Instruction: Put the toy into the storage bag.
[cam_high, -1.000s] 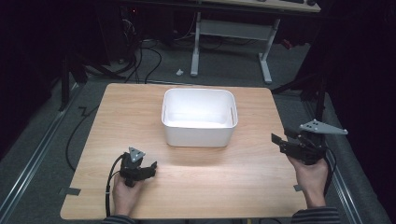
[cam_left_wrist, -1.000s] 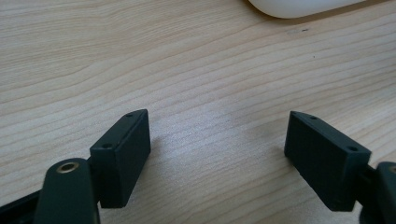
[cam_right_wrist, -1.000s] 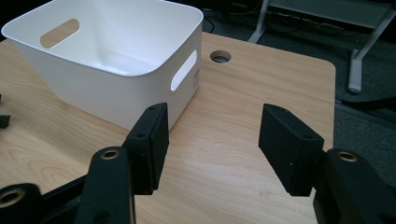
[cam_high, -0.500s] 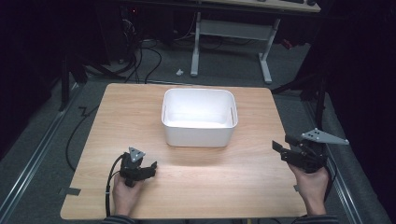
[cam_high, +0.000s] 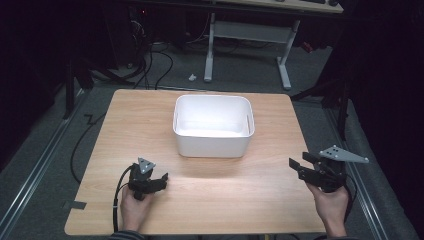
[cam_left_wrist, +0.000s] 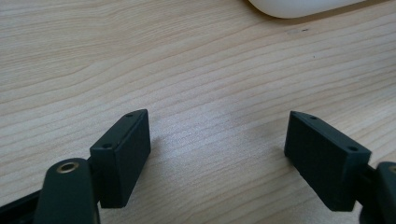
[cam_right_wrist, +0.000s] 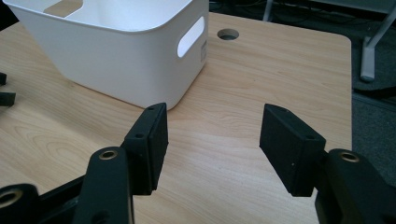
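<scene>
Surface (cam_high: 150, 125): light wood grain, bare; round cable hole (cam_right_wrist: 228, 34) near far corner.
Bin (cam_high: 212, 125): white, centred toward far side of surface.
L gripper (cam_high: 161, 180): near left, fingers apart, nothing btwn.
R gripper (cam_high: 298, 166): right edge, fingers apart, nothing btwn.
Room: dark; grey floor (cam_high: 45, 165), cables, white desk frame (cam_high: 247, 35) behind.

The right tongs (cam_high: 299, 168) now sit lower and nearer the person at the right edge of the tabletop (cam_high: 150, 120), having come down from a higher spot beside the white bin (cam_high: 212, 145). The hand (cam_high: 331, 205) carrying them draws back with them.
</scene>
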